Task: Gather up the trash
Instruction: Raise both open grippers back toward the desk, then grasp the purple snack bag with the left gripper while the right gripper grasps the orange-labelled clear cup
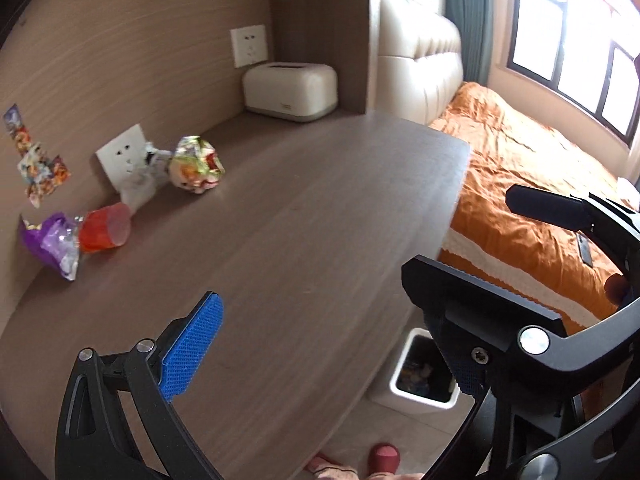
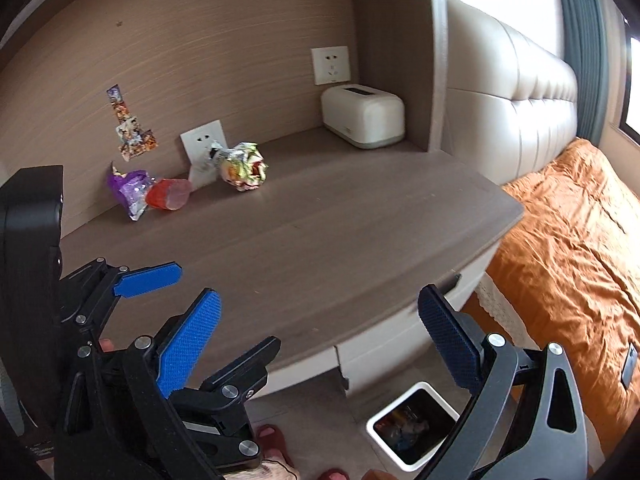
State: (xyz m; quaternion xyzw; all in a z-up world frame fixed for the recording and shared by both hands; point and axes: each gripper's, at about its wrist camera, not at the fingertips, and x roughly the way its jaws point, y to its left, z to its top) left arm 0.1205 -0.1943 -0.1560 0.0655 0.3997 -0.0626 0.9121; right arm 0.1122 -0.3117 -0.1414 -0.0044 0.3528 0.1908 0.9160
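Observation:
Trash lies at the back of the wooden desk (image 1: 304,216): a crumpled colourful wrapper (image 1: 196,168), a white crumpled paper (image 1: 144,176), a red plastic cup on its side (image 1: 105,230) and a purple wrapper (image 1: 52,246). They also show in the right wrist view: the colourful wrapper (image 2: 245,166), the cup (image 2: 168,194), the purple wrapper (image 2: 130,190). A white bin (image 1: 420,372) with trash inside stands on the floor by the desk and shows in the right wrist view (image 2: 412,426). My left gripper (image 1: 320,344) is open and empty over the desk's front. My right gripper (image 2: 320,344) is open and empty above the desk edge, right of the left gripper (image 2: 208,308).
A cream tissue box (image 1: 290,90) sits in the desk's back corner. Wall sockets (image 1: 248,46) and stickers (image 1: 38,168) are on the back panel. A bed with an orange cover (image 1: 532,200) and padded headboard is to the right. Feet in slippers (image 1: 384,458) are below.

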